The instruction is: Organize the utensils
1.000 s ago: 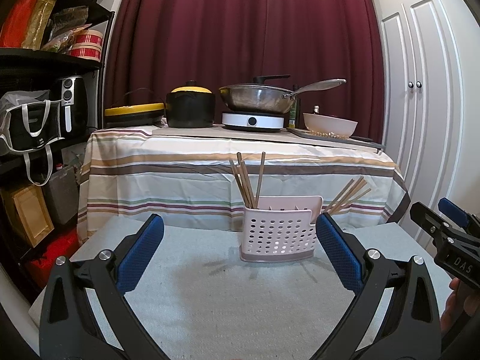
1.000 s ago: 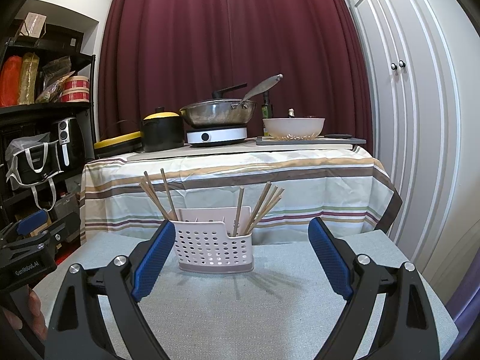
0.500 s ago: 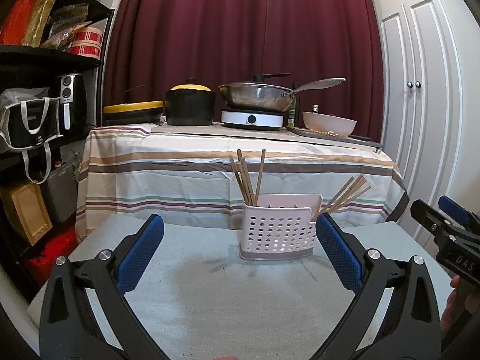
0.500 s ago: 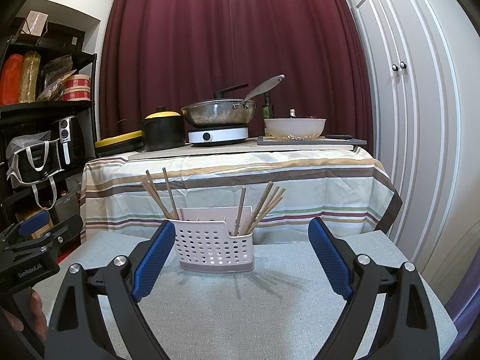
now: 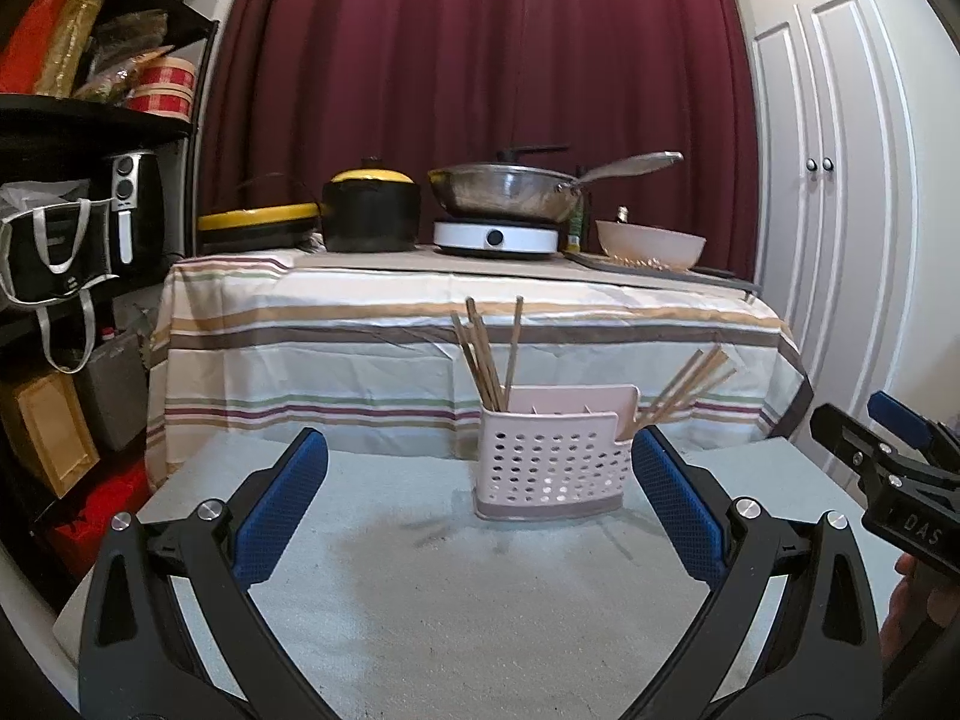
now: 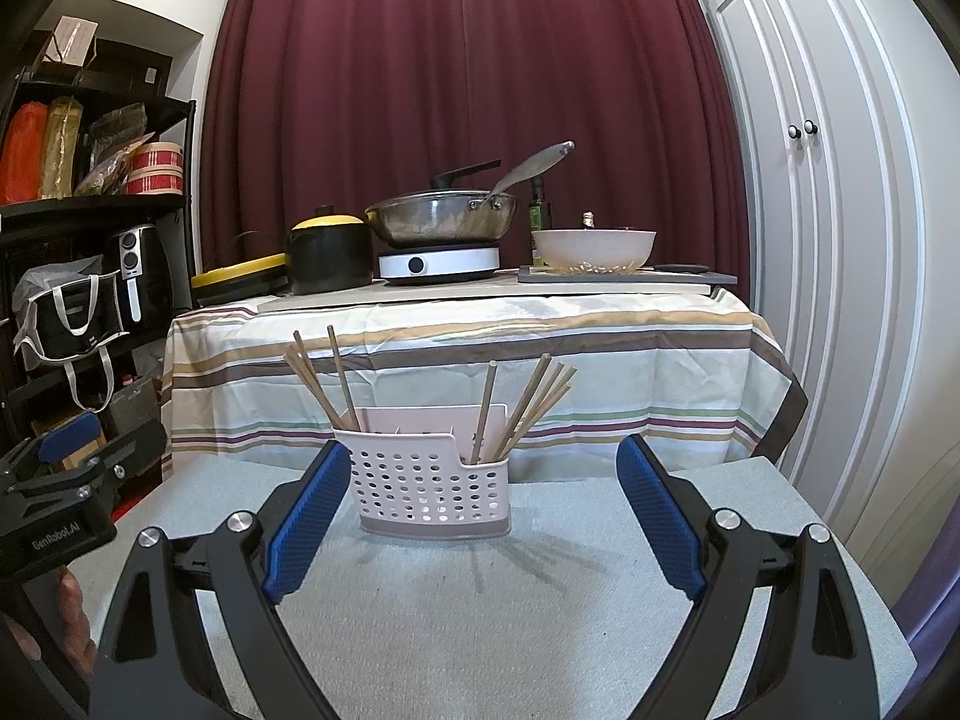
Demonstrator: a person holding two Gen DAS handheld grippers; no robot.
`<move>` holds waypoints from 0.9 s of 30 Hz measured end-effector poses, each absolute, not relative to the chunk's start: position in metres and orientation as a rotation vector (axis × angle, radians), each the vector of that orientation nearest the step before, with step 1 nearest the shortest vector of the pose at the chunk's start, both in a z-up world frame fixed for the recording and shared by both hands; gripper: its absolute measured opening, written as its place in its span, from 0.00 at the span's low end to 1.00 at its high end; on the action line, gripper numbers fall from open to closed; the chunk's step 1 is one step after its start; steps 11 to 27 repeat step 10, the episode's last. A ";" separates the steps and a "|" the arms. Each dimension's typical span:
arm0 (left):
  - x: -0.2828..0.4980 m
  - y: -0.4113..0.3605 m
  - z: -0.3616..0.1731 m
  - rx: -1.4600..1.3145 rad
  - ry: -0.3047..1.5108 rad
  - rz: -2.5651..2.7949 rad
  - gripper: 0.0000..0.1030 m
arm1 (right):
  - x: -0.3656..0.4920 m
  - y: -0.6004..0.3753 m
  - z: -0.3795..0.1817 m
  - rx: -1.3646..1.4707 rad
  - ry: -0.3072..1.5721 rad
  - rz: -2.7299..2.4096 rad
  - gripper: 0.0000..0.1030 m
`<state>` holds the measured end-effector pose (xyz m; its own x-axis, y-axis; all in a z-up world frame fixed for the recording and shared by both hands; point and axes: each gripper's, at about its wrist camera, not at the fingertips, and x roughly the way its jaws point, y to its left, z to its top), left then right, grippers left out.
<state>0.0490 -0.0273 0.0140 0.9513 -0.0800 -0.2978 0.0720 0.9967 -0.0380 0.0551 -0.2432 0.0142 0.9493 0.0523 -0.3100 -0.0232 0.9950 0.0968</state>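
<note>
A pink perforated utensil holder [image 5: 549, 461] [image 6: 433, 487] stands on the grey table. Several wooden chopsticks [image 5: 487, 354] [image 6: 321, 376] lean in its left compartment, and several more [image 5: 684, 383] [image 6: 531, 403] fan out of its right one. My left gripper [image 5: 480, 492] hangs open in front of the holder, nothing between its blue pads. My right gripper [image 6: 483, 504] is likewise open and empty, a short way before the holder. Each gripper shows at the edge of the other's view.
Behind the grey table [image 5: 420, 588] stands a striped-cloth table [image 5: 372, 324] with a black pot [image 5: 369, 213], a wok on a hob [image 5: 501, 195] and a white bowl [image 5: 651, 245]. Black shelves [image 5: 72, 192] fill the left side, white cupboard doors [image 6: 816, 240] the right.
Both views have shifted only slightly, with the scene sitting a little higher in the left wrist view. The grippers stay open and the holder and chopsticks have not moved.
</note>
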 end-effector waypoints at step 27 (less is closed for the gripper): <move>0.068 -0.025 0.004 -0.008 0.324 -0.087 0.96 | 0.063 -0.249 0.007 0.096 0.337 0.023 0.85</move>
